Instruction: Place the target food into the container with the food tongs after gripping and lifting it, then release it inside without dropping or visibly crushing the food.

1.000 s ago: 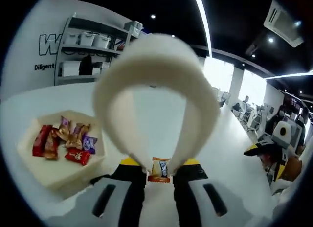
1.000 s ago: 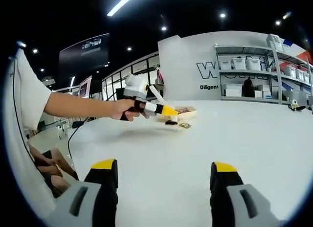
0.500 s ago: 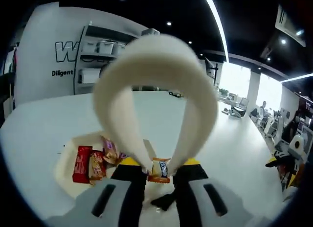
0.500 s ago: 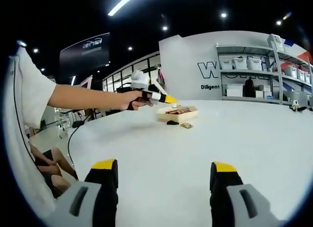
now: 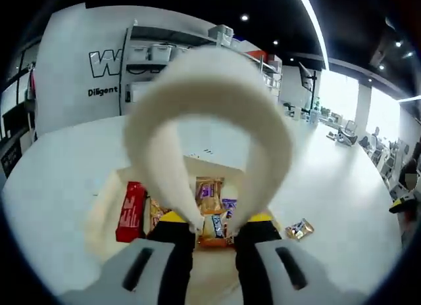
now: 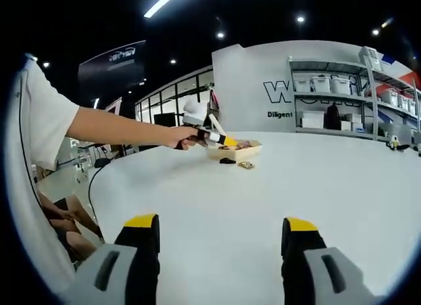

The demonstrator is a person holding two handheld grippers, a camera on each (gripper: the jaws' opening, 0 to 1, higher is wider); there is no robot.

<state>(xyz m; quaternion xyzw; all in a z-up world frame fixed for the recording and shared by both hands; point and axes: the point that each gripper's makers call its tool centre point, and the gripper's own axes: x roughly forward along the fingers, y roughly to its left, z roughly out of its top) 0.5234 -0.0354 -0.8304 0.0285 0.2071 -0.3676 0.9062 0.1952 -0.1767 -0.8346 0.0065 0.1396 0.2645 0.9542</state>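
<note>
Two claws here, and they're doing very different things. The left claw [image 5: 212,227] is pressed in on a pair of white food tongs [image 5: 209,114], and the tongs' tips are pinching a small wrapped candy [image 5: 216,226] with an orange-and-white wrapper. In the left gripper view that candy sits right between the yellow-tipped jaws, hanging over the container [image 5: 105,206], a shallow cream-coloured tray on the white surface [image 5: 59,160]. Can't tell from this angle if the candy is touching anything in the tray or is a bit above it.

Inside the tray there's already a pile of sweets: a long red bar [image 5: 132,211] on the left side, a gold-brown wrapped piece [image 5: 209,194] in the middle and a purple one [image 5: 229,206] just beside it. One more wrapped candy [image 5: 299,229] lies on the surface outside the tray, off to the right.

The right claw [image 6: 222,242] is spread wide with nothing between its jaws, hovering low over a bare stretch of the surface, well apart from the tray. In the right gripper view you can see the person's hand [image 6: 183,138] stretched out holding the left claw over the tray [image 6: 235,151], with a dark little item [image 6: 227,161] and a loose candy [image 6: 247,165] lying on the surface just in front of it. Shelving with storage bins [image 6: 329,85] stands against the far wall.
</note>
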